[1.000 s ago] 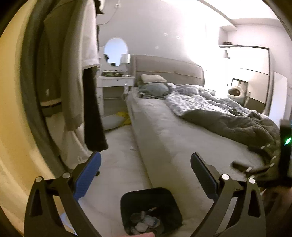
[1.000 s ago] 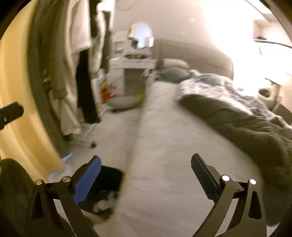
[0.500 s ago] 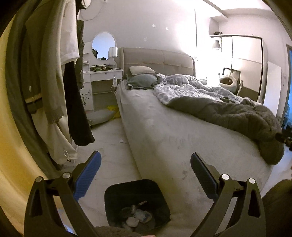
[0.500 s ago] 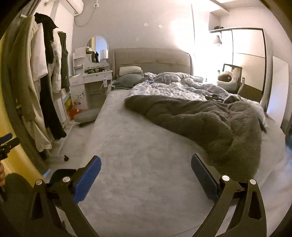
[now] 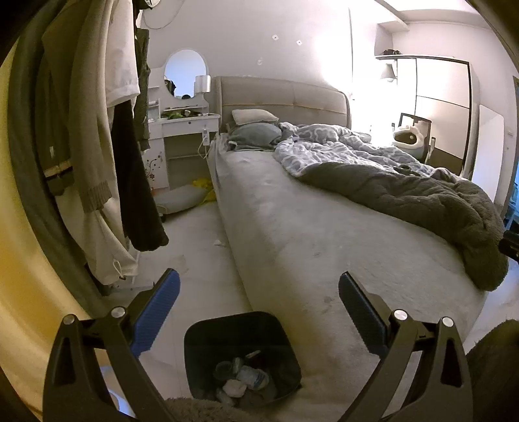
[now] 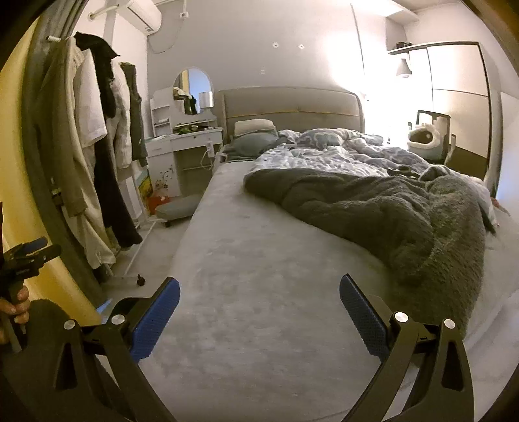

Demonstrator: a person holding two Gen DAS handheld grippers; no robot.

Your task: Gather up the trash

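A bed (image 6: 259, 292) carried a rumpled grey blanket (image 6: 389, 220), hanging clothes (image 5: 97, 146) lined the left wall, and a white dressing table (image 5: 185, 130) stood beside the headboard (image 6: 292, 107).

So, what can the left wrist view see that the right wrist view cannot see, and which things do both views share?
Only the left wrist view shows the black trash bin on the floor beside the bed, with crumpled trash inside. Only the right wrist view shows the air conditioner high on the wall. Both show the bed, the dark grey blanket, the oval mirror, the hanging clothes, and open, empty grippers: left gripper, right gripper.
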